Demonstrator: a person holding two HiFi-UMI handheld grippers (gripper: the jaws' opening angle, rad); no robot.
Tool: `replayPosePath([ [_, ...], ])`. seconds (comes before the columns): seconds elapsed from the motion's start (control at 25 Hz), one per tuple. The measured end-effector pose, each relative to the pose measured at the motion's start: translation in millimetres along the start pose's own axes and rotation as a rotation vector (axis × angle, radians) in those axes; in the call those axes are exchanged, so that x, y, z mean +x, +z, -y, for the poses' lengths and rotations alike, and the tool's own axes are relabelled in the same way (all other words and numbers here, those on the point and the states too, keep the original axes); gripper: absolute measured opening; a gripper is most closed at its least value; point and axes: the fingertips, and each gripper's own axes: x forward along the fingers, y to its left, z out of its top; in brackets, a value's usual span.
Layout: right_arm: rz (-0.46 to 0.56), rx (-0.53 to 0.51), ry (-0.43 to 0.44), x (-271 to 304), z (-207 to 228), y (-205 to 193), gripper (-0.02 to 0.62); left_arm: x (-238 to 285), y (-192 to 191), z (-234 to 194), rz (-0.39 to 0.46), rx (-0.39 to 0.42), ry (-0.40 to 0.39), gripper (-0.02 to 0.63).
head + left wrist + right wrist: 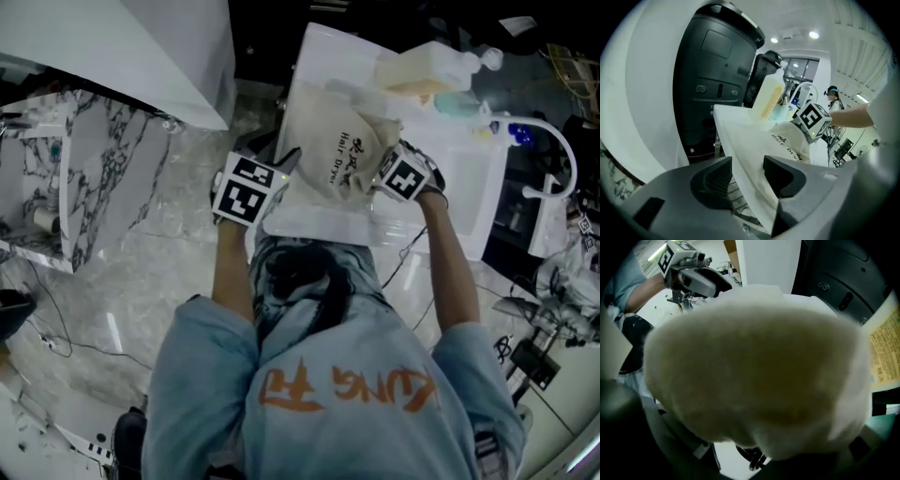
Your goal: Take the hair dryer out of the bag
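A cream cloth bag [342, 150] printed "Hair Dryer" lies bulging on the white table [328, 225]. No hair dryer shows outside it. My left gripper [281, 173] is at the bag's left side. In the left gripper view its jaws [747, 171] stand open with a pale edge running between them, and the bag [794, 140] lies beyond. My right gripper [389, 173] points down at the bag's right side. In the right gripper view the bag [754, 371] fills the picture and hides the jaws.
A pale plastic bottle [427, 70] and a teal item [459, 103] stand at the table's far end. A black machine [717, 79] rises behind the table. A marble-patterned cabinet [94, 178] is on the left, and cables and gear lie on the floor at the right.
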Motion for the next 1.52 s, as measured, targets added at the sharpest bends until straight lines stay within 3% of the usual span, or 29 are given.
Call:
replayPosePath([
  [0.16, -0.005, -0.001, -0.012, 0, -1, 4, 0.367, 14, -12, -4, -0.065, -0.025, 0.034, 0.2],
  [0.24, -0.015, -0.009, -0.009, 1, -2, 4, 0.367, 19, -13, -5, -0.086, -0.001, 0.069, 0.164],
  [0.56, -0.08, -0.168, -0.04, 8, -8, 2, 0.373, 19, -14, -2, -0.17, 0.208, 0.154, 0.106],
  [0.64, -0.061, -0.147, -0.045, 8, -8, 4, 0.365, 18, -12, 0, -0.167, 0.232, 0.147, 0.085],
  [0.72, -0.022, -0.122, -0.058, 7, -8, 6, 0.356, 17, -8, 5, -0.145, 0.234, 0.13, 0.01],
  [1.0, 0.097, -0.039, -0.035, -4, -17, -1, 0.29, 20, -10, 4, -0.13, 0.201, 0.122, 0.008],
  [1.2, 0.164, 0.001, -0.015, -22, -23, -9, 0.285, 17, -9, 0, -0.111, 0.197, 0.131, 0.008],
  [1.52, 0.241, 0.188, -0.045, -58, -24, -52, 0.284, 10, -2, -13, -0.085, 0.207, 0.167, 0.008],
])
